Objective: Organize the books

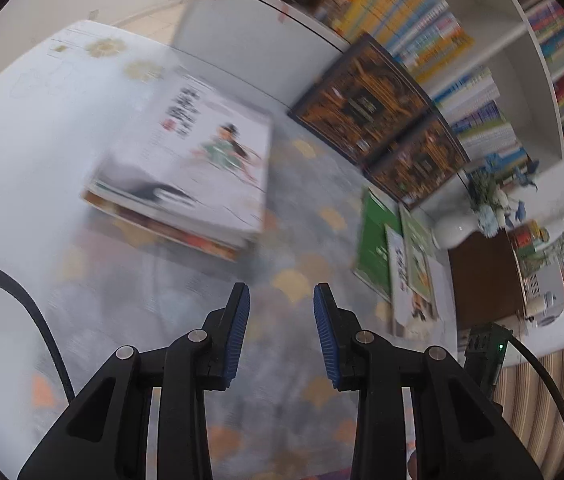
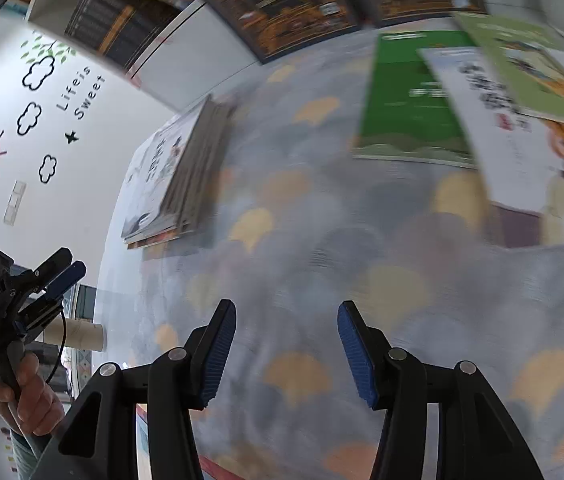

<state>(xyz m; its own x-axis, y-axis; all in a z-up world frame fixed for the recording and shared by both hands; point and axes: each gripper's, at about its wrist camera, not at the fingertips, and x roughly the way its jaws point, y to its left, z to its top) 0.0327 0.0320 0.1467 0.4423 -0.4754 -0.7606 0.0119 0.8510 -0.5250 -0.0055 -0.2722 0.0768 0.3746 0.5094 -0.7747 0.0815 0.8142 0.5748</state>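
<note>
Green-covered book point(image 2: 406, 104) and its overlapping neighbours lie loose on the worktop point(image 2: 302, 240) ahead-right of my right hand-held gripper point(image 2: 287, 354); both grippers empty, jaws parted. Left hand-held gripper point(image 1: 282, 336) sits nearer the stack point(image 1: 186, 168).

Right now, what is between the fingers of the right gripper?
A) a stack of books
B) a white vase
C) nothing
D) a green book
C: the right gripper stands open over the patterned tablecloth, with the green book and the stack of books lying farther away.
</note>
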